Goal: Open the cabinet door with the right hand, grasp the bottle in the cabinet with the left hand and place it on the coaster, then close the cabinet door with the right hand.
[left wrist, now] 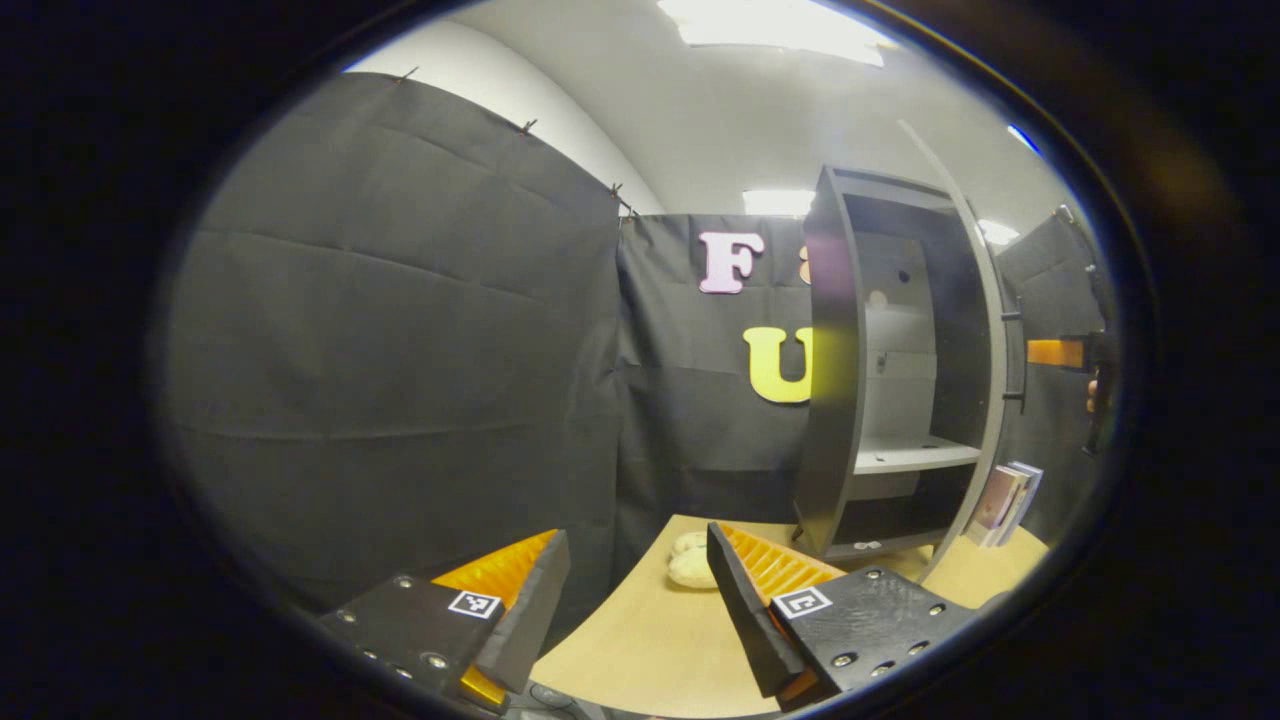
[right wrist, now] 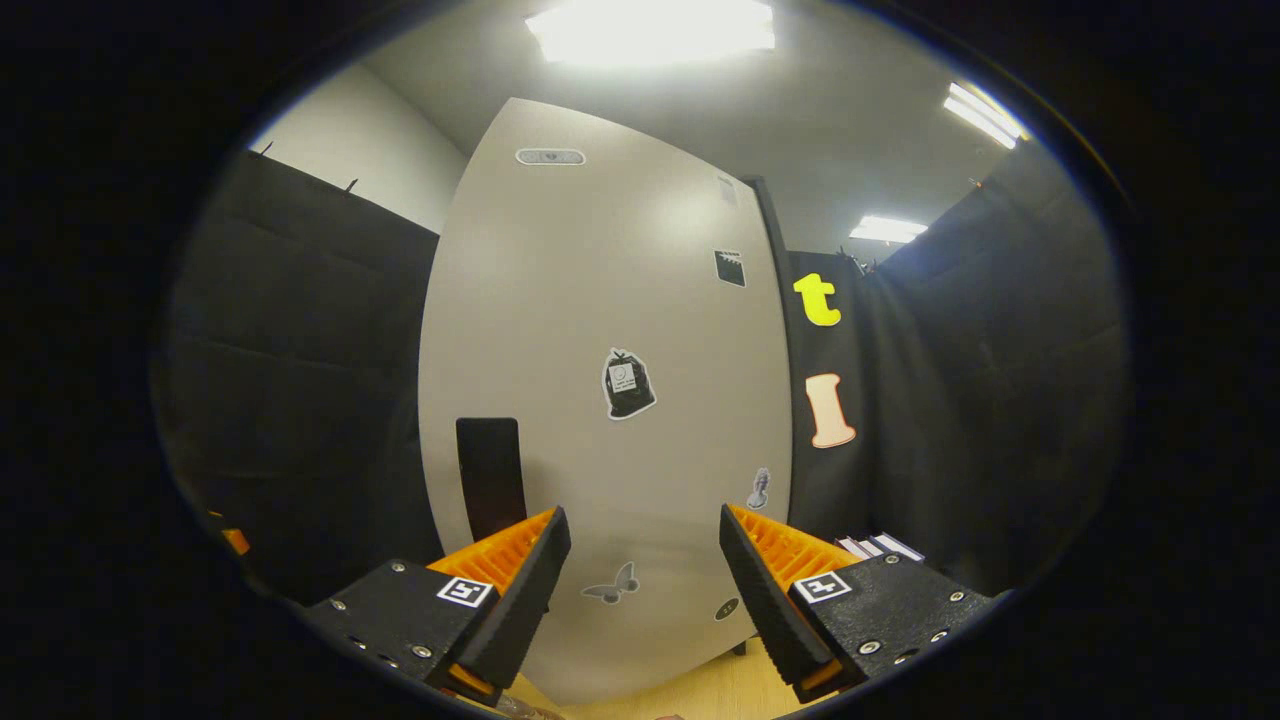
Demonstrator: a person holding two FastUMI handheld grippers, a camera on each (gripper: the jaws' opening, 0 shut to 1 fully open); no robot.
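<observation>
Cabinet (left wrist: 880,380) dark, tall, stands on table (left wrist: 650,640) w/ door (right wrist: 600,400) swung open; pale door has stickers, dark handle (right wrist: 490,475). Shelves look bare, bottle not made out. Left gripper (left wrist: 640,590) & right gripper (right wrist: 645,570) both spread, holding nothing

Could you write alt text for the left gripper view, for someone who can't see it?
An open cabinet stands on a wooden table, its shelves bare. The left gripper, fingers apart, points toward it, with a pale coaster just ahead.
</observation>
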